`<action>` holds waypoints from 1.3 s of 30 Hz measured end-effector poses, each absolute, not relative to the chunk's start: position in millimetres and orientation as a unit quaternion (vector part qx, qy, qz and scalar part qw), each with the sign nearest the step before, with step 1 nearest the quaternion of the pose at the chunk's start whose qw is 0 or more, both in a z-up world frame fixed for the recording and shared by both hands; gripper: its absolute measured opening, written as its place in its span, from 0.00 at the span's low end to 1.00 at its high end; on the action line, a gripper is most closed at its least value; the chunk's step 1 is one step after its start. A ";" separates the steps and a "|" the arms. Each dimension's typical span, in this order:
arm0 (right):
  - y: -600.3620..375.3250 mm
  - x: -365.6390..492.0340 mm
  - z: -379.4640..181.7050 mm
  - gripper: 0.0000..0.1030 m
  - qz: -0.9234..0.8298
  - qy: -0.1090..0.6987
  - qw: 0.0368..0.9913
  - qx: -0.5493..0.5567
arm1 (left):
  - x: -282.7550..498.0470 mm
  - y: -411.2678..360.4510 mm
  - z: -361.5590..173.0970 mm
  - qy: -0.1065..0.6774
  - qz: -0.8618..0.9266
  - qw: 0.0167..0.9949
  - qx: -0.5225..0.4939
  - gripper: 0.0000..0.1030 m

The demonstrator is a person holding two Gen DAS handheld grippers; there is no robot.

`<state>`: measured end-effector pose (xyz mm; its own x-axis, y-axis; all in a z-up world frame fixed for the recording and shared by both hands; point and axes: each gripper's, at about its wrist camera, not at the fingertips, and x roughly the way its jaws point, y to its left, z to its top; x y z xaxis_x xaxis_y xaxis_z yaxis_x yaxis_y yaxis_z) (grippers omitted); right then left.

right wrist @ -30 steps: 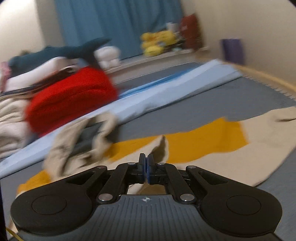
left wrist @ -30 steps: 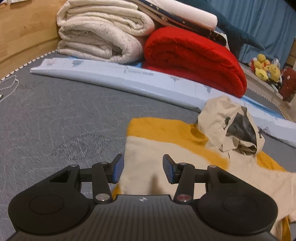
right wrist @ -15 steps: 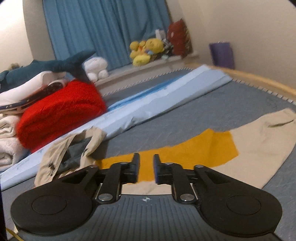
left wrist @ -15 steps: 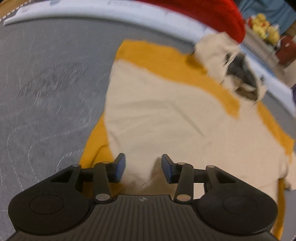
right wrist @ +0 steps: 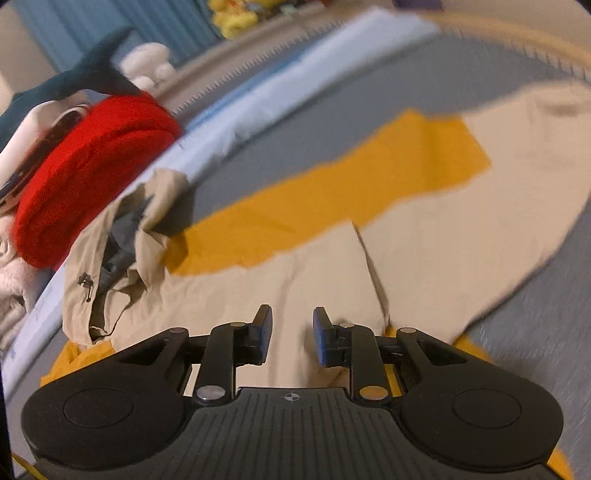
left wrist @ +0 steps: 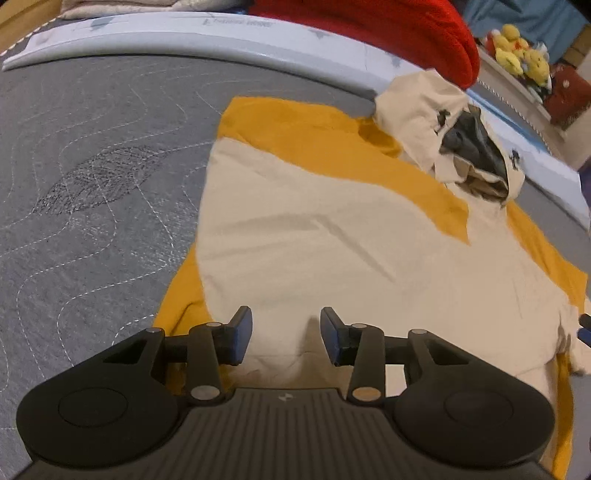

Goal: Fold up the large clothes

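A cream and yellow hooded jacket [left wrist: 332, 236] lies spread flat on the grey mattress [left wrist: 92, 184], hood [left wrist: 454, 129] crumpled at its far end. The left tool [left wrist: 286, 334] hovers over the jacket's near cream edge, pads apart with nothing gripped. The right tool [right wrist: 291, 334] hangs over the jacket's cream panel, its pads opening, no cloth pinched between them. Beyond the hood lie a pale blue folded sheet [left wrist: 184, 35] and a rolled red blanket [left wrist: 388, 33]; yellow plush toys [left wrist: 517, 59] sit farther off.

Red blanket [left wrist: 388, 33], yellow plush toys [left wrist: 521, 59]
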<state>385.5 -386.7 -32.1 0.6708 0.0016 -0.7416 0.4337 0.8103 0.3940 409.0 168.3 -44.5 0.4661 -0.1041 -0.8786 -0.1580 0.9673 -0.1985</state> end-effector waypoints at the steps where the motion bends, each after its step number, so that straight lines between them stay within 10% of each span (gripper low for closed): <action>1: -388.5 385.9 -38.3 0.24 -0.126 0.396 0.863 0.288 | 409.4 166.0 -48.3 0.524 0.013 0.843 -0.123 0.46; 25: -388.4 351.4 19.9 0.40 -0.115 0.312 0.926 0.178 | 371.1 75.1 9.2 0.369 -0.061 0.927 -0.029 0.82; 39: -463.0 332.7 36.6 0.45 -0.130 0.275 0.935 0.181 | 365.6 61.3 11.4 0.299 -0.036 0.953 0.011 0.82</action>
<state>332.7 -463.0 36.6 0.8151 -0.1430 -0.5613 0.3423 0.9007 0.2676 365.6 61.3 11.4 0.8182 -0.0617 -0.5716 0.0743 0.9972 -0.0012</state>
